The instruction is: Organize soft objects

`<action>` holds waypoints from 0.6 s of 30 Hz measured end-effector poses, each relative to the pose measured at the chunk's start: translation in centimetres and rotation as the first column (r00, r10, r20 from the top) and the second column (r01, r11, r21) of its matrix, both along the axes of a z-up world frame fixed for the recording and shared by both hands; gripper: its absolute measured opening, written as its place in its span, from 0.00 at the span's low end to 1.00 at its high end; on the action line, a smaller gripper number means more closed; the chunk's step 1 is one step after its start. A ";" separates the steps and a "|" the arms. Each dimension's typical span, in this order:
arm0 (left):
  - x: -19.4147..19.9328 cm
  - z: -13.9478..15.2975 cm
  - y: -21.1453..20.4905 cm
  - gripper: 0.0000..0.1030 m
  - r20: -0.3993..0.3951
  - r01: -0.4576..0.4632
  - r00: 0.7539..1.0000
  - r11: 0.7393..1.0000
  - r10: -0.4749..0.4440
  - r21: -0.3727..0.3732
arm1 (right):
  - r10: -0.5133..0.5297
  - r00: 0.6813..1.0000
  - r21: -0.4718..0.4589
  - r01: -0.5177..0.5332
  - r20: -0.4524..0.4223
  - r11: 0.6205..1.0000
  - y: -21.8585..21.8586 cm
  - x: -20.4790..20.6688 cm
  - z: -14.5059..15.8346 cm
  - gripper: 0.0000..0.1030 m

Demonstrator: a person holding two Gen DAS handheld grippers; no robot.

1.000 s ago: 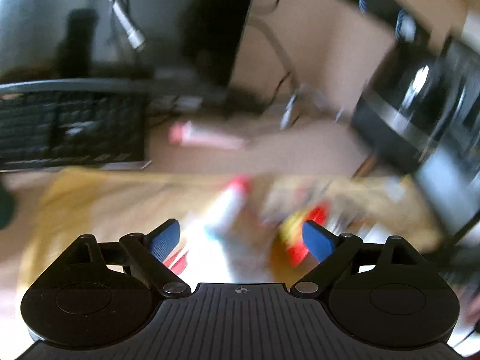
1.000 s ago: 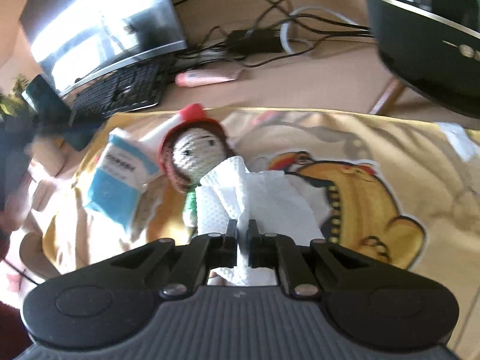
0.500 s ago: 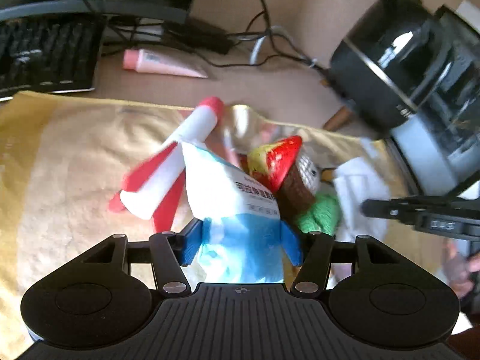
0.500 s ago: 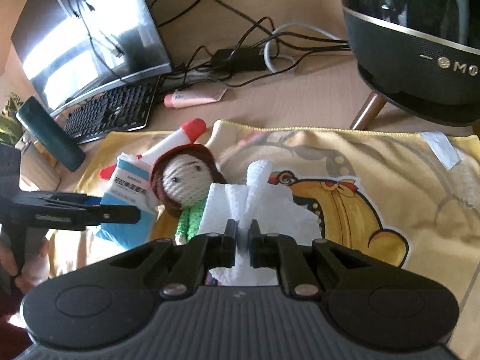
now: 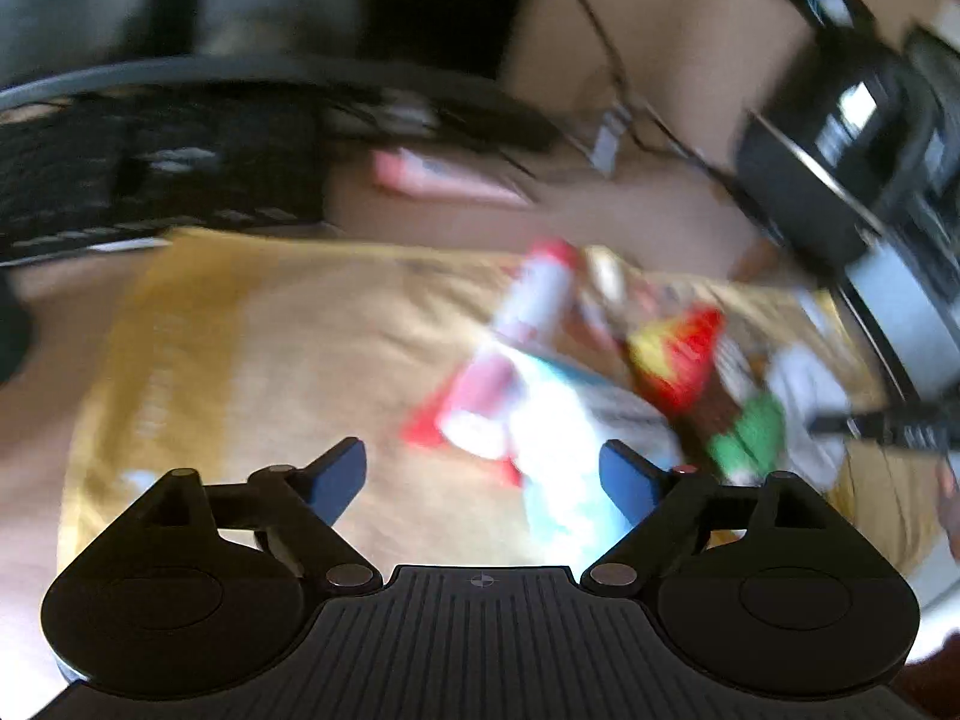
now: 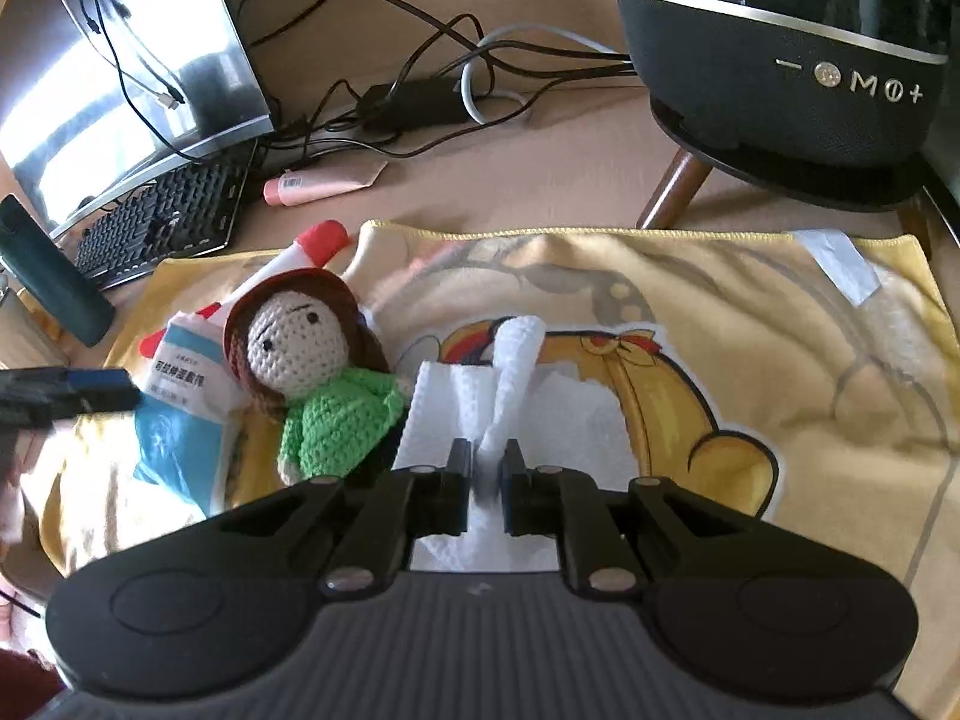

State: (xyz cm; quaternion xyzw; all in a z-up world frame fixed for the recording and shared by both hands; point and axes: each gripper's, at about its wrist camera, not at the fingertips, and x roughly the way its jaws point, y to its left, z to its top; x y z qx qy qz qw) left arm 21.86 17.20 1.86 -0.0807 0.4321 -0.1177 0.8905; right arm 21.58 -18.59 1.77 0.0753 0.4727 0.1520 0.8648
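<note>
Left wrist view is pretty smeared, so take it loosely. The left claw (image 5: pixel 483 474) is spread wide with nothing between its blue pads (image 5: pixel 336 474), hanging over the yellow towel (image 5: pixel 270 348) that covers the desk (image 5: pixel 600 204). Just ahead and to the right sits the pile: the blue-and-white soft pack (image 5: pixel 564 450), a red-and-white plush rocket (image 5: pixel 516 354) under it, and the crochet doll (image 5: pixel 720 396) beside that. The pack looks light and squishy, a crinkly film bag, so I'd pinch it across its width near the bottom edge, the end closest to this claw. Its long axis seems to run away from the camera, tilted a bit left.

Right wrist view is sharp. The right claw (image 6: pixel 486 480) is pinched nearly closed on a bunched ridge of the white paper towel (image 6: pixel 540 408), which lies on the towel's bear print. Paper like that weighs nothing, is floppy and tears easily, so a gather in the middle makes sense, and I'd lift it slowly. The ridge runs straight away from the claw. Left of it the doll (image 6: pixel 324 384) lies face up, head toward the keyboard (image 6: pixel 162 216), feet toward the camera, overlapping the pack (image 6: pixel 180 414). Soft and grippy yarn, so the green torso is the easy handle. The rocket's (image 6: pixel 312 246) red nose points up toward the pink tube (image 6: pixel 324 186).
</note>
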 end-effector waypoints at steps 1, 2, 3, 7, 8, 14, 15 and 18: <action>0.2 0.1 0.9 0.89 0.016 -0.038 0.999 0.999 0.038 0.009 | -0.001 1.000 -0.001 0.001 0.000 1.000 0.0 0.1 0.0 0.13; 0.6 -0.2 1.7 0.88 0.021 -0.074 0.997 0.997 0.073 0.031 | -0.002 1.000 -0.002 0.002 0.002 1.000 0.0 0.2 0.1 0.13; 1.2 -0.6 2.4 0.86 0.018 -0.120 0.993 0.990 0.119 0.074 | -0.003 1.000 -0.004 0.003 0.004 1.000 0.0 0.4 0.2 0.14; 2.5 -2.4 2.7 0.58 0.007 -0.171 0.985 0.959 0.174 0.226 | 0.016 1.000 -0.007 -0.016 0.021 1.000 0.6 0.4 0.7 0.14; 2.5 -2.8 2.5 0.58 0.002 -0.156 0.987 0.957 0.160 0.244 | 0.021 1.000 -0.008 -0.021 0.022 1.000 0.7 0.4 0.7 0.14; 1.6 -3.6 1.4 0.67 0.030 -0.145 0.989 0.936 0.143 0.322 | 0.008 1.000 -0.019 -0.008 0.022 1.000 0.7 0.8 0.6 0.15; 1.5 -3.6 1.8 0.67 0.028 -0.159 0.987 0.936 0.158 0.314 | 0.004 1.000 -0.022 -0.003 0.022 1.000 0.6 0.9 0.5 0.15; 0.9 -3.3 3.2 0.67 0.030 -0.198 0.979 0.921 0.200 0.336 | -0.016 1.000 -0.036 0.017 0.023 0.999 0.4 1.0 0.2 0.15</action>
